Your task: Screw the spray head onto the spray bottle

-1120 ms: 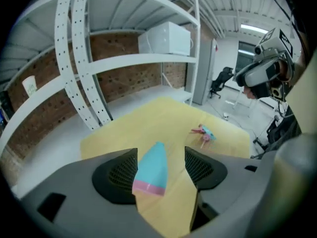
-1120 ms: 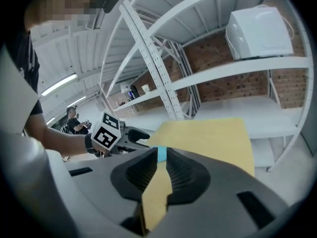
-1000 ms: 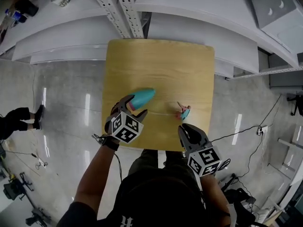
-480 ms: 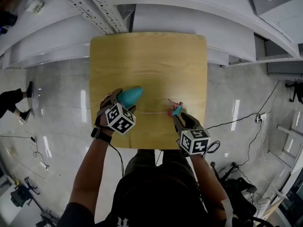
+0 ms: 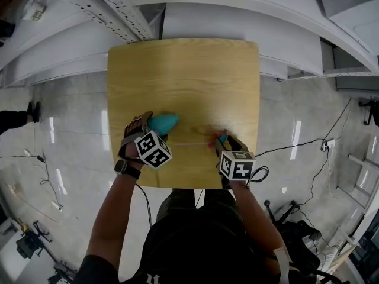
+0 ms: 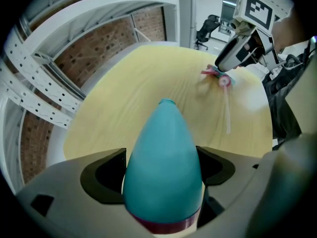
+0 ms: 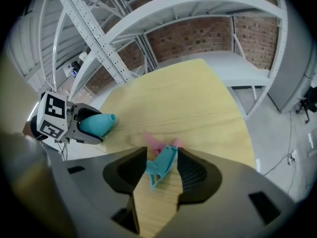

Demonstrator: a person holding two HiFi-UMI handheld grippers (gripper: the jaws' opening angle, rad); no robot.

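Observation:
A teal cone-shaped spray bottle lies on its side on the wooden table, neck pointing away from me. My left gripper straddles its wide base; in the left gripper view the bottle fills the gap and the jaws are opening. The teal and pink spray head lies near the table's right front, its thin white tube trailing towards the bottle. My right gripper is over it, jaws opening, with the spray head between them, near the right jaw.
White metal shelving frames stand behind the table. The table's front edge lies just behind both grippers. Cables run over the grey floor at the right. A person's foot shows at far left.
Both grippers have moved forward onto the table: the left one round the bottle's base, the right one up to the spray head. The right jaws have spread wider.

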